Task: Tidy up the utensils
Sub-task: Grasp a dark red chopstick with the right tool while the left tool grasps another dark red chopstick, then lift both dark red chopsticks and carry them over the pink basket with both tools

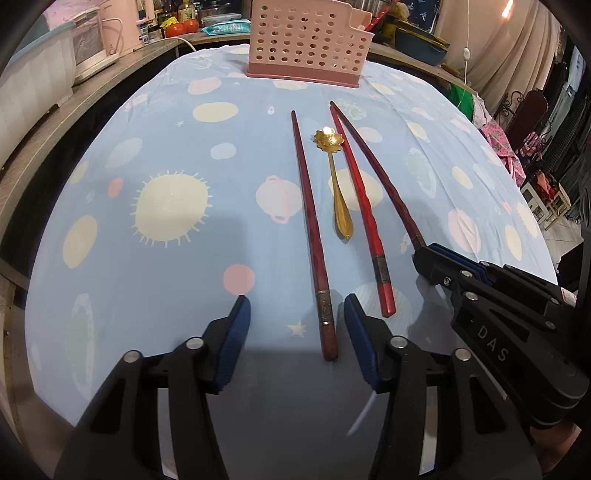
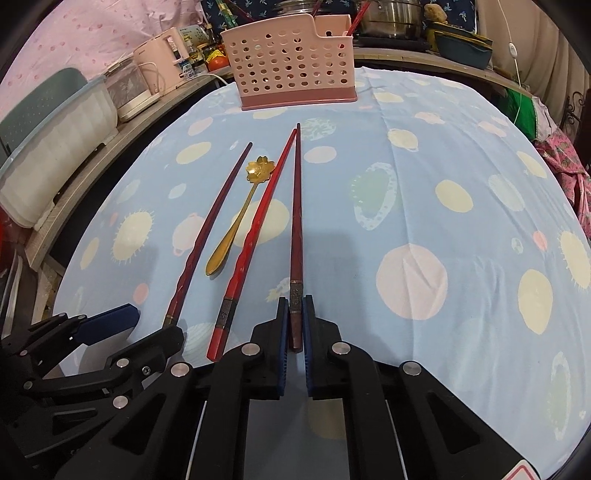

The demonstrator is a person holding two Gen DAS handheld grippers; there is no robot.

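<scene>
Count: three chopsticks, one spoon, one holder, two grippers.

Dark chopstick, left (image 1: 312, 236), lay straight on the cloth, thick end nearest. Bright red chopstick (image 1: 364, 214) lay right of it. Dark chopstick, right (image 2: 296, 236) lay rightmost, its far tip meeting the red one's tip, making a narrow V. Gold spoon (image 1: 334, 177) sat between the left dark stick and the red one, flower-shaped bowl at the far end, handle toward the near side.

Right gripper (image 2: 295, 321) was clamped on the thick end of the right dark chopstick, blue pads pressed against both sides. Stick still flat on the table.

Left gripper (image 1: 297, 321) stood about half open, straddling the thick end of the left dark chopstick. Pads not touching it; stick sat closer to the right pad.

Pink perforated holder (image 1: 308, 40) stood upright at the far edge of the table, well apart from the utensils. Nothing blocking the path between.

Blue tablecloth (image 1: 166, 147) with planet and sun print covered the table. Far left: white appliance (image 2: 129, 92) and a clear storage bin (image 2: 48, 155) on a side shelf. Steel pot (image 2: 391, 16) on the counter behind the holder.

Chopsticks had a twisted grip section and a metal band near the thick end.
</scene>
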